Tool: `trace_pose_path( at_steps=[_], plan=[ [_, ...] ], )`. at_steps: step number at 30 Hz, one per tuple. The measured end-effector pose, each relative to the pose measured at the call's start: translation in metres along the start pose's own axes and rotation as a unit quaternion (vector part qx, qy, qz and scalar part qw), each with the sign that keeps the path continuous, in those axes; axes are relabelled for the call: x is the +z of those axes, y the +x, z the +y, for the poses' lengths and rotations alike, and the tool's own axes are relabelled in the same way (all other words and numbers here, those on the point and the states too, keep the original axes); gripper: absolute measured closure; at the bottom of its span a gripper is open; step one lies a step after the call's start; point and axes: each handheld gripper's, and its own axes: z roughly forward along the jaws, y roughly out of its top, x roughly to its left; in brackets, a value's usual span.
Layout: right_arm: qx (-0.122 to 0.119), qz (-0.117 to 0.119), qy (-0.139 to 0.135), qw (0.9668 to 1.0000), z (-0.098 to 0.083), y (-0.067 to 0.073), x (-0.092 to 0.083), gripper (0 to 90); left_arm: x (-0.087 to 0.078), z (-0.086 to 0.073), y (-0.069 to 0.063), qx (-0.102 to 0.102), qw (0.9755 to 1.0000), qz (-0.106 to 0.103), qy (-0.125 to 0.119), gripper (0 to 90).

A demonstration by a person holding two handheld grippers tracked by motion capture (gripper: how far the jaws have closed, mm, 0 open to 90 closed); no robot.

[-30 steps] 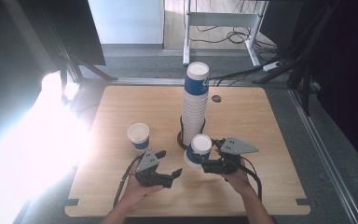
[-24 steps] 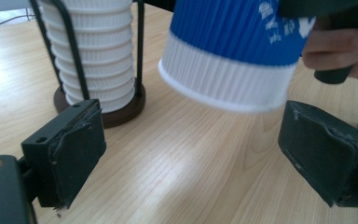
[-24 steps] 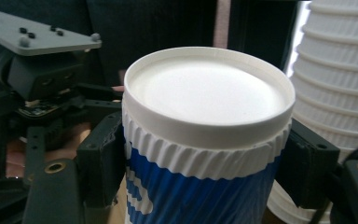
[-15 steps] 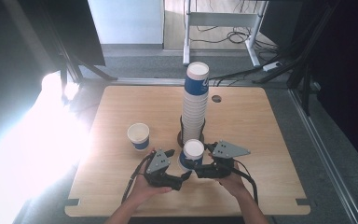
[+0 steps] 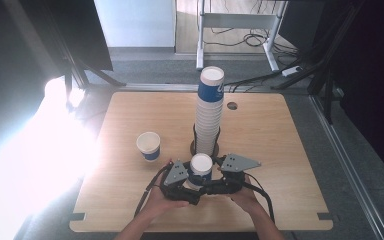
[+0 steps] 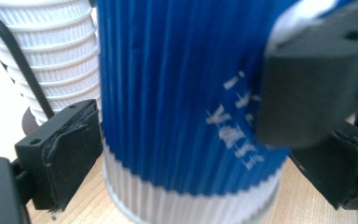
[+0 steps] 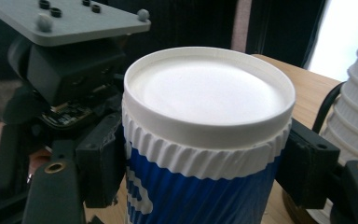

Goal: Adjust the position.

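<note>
Cup (image 5: 200, 169) between both grippers, right gripper (image 5: 215, 186) clamped

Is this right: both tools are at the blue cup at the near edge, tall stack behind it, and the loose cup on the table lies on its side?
Not quite. The loose cup stands upright, mouth up, as the high view shows. The rest holds: both tools flank the blue cup, with the tall stack behind it.

Held cup (image 5: 200, 169) before cup stack (image 5: 209, 115); lone cup (image 5: 148, 145) to its left.
</note>
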Motion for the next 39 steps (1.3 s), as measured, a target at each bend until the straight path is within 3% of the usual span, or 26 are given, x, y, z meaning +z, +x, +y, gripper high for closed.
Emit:
trace_pose_path(
  at_steps=[6,21,26,31,34,39],
  plan=[
    [0.002,0.007,0.001,1.0000,-0.001,0.001,0.001,26.2,0.001,-0.002,0.000,-0.003,0.9999,0.003,-0.013,15.8],
    [0.027,0.020,0.011,0.9994,-0.005,-0.007,0.002,24.3,0.002,-0.004,-0.001,0.008,0.9999,0.012,0.002,20.4],
    [0.036,0.033,0.018,0.9986,-0.006,-0.009,0.000,22.7,0.000,-0.003,-0.001,0.034,0.9990,0.019,0.020,20.7],
    [0.047,0.038,0.014,0.9981,-0.004,-0.013,-0.006,19.0,-0.005,-0.006,0.007,0.031,0.9985,0.021,0.039,20.7],
    [0.049,0.036,0.011,0.9981,-0.003,-0.016,-0.010,17.9,-0.006,-0.007,0.009,0.044,0.9969,0.026,0.060,20.7],
    [0.050,0.031,0.015,0.9981,-0.003,-0.019,-0.017,16.5,-0.011,-0.004,0.010,0.072,0.9921,0.036,0.096,20.7]
  ],
)
